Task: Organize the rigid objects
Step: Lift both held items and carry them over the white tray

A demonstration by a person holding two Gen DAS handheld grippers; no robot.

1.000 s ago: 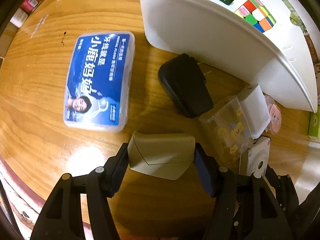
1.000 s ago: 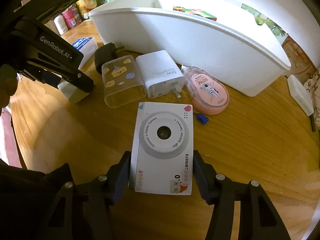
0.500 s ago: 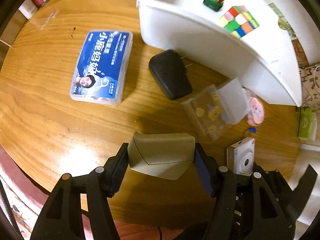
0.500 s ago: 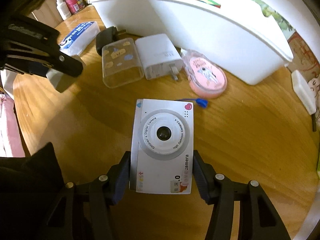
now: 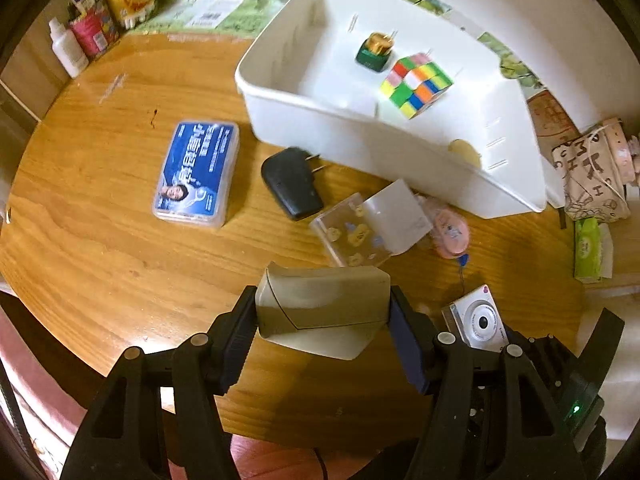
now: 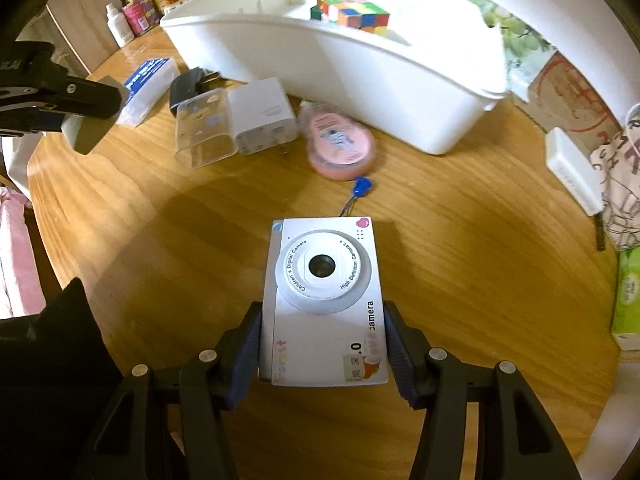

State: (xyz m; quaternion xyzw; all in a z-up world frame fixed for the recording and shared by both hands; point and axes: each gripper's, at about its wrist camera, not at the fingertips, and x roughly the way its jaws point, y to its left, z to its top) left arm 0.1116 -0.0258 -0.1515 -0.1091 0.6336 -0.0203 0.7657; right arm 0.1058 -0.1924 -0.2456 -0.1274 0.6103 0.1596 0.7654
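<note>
My left gripper is shut on a beige box and holds it in the air above the round wooden table. My right gripper is shut on a white children's camera, lens up, also off the table. The camera shows at the lower right of the left wrist view. The beige box hangs at the left of the right wrist view. Behind stands a white bin holding a colourful cube and a green jar.
On the table in front of the bin lie a blue floss box, a black charger, a clear case, a white adapter and a pink tape dispenser. Bottles stand back left, a green tissue pack right.
The left gripper has risen with the beige box, so the table and bin look smaller. The right gripper has lifted the camera off the table and drawn back from the objects.
</note>
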